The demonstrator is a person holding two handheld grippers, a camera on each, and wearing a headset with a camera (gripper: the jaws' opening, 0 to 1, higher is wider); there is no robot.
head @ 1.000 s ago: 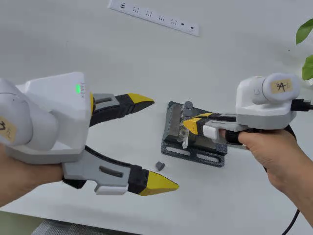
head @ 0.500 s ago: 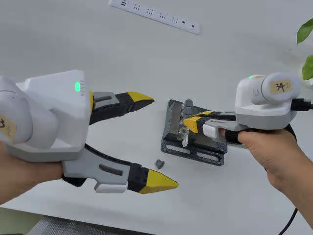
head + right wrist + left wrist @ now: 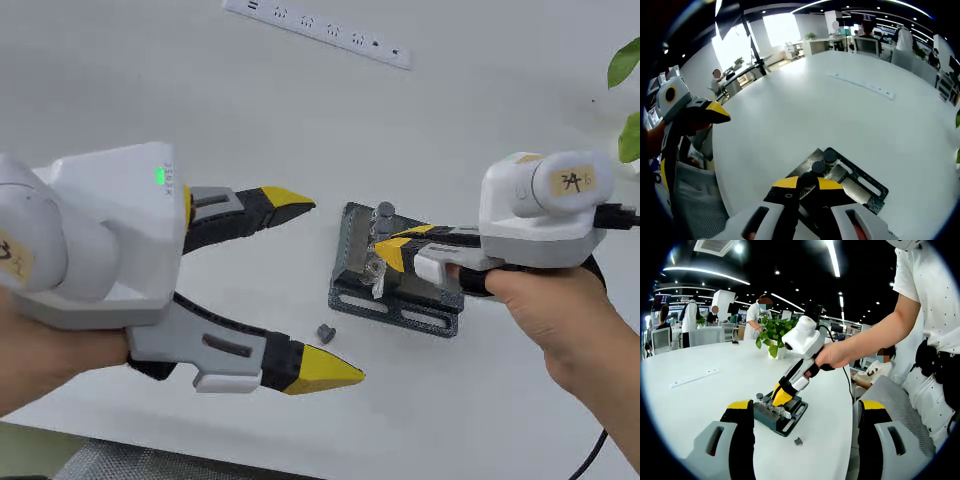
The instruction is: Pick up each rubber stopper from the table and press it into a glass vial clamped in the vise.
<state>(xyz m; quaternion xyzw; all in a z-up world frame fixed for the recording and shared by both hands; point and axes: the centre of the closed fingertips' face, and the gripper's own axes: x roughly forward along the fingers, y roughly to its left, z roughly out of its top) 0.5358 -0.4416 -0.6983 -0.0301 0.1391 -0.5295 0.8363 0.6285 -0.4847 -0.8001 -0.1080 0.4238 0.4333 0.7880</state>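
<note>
Vise station on a white table: one stopper gripped over the vise, one loose beside it.
Vise (image 3: pixel 400 315): dark base, glass vials clamped in a row. Stoppered vials (image 3: pixel 385 211): two, at the vise's far end, with dark caps seated. Right gripper (image 3: pixel 385 255): over the middle of the vise, jaws pinched together on a dark rubber stopper (image 3: pixel 807 179), just above a clear vial (image 3: pixel 375 272). Loose stopper (image 3: pixel 325 333): lying on the table (image 3: pixel 480 130), just off the vise's near left corner. Left gripper (image 3: pixel 315 290): left of the vise, well apart from it, jaws spread wide. Power strip (image 3: pixel 320 30): far beyond the vise. Plant leaves (image 3: pixel 628 100): far right of the vise.
</note>
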